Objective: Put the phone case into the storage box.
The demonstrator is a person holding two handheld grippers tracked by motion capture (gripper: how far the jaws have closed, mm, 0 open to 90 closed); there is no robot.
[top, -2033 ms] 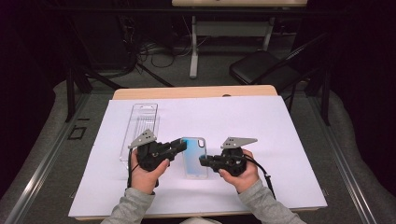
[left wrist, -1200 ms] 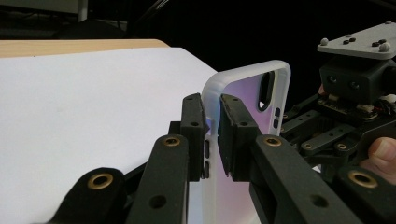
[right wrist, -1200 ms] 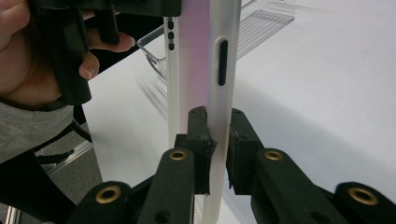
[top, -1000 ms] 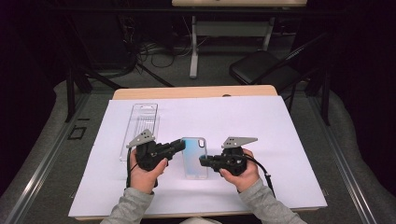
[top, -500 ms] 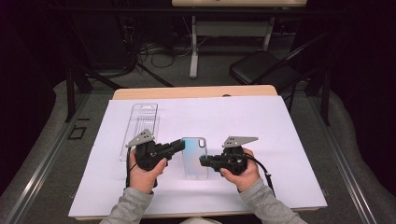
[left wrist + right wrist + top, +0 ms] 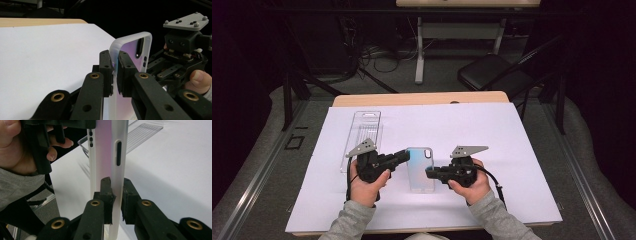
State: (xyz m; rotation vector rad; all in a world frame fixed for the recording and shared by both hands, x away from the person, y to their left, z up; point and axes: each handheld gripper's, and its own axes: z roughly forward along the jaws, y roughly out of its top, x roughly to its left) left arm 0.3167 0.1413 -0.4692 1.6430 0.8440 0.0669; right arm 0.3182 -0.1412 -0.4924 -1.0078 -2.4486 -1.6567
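Note:
A translucent phone case (image 6: 420, 167) with a pink-blue sheen is held between both grippers just above the white sheet. My left gripper (image 6: 404, 155) is shut on its left rim near the camera cutout; in the left gripper view the pads pinch the case (image 6: 130, 50) wall at the left gripper (image 6: 114, 58). My right gripper (image 6: 430, 173) is shut on the opposite long rim; in the right gripper view the right gripper (image 6: 116, 186) clamps the case (image 6: 110, 150) edge below a side slot. The other hand (image 6: 15, 147) shows beyond it.
A clear plastic package tray (image 6: 362, 135) lies on the white sheet (image 6: 492, 135) behind the left hand. The wooden table edge (image 6: 422, 98) runs along the far side. A black chair (image 6: 492, 72) and cables stand on the floor beyond.

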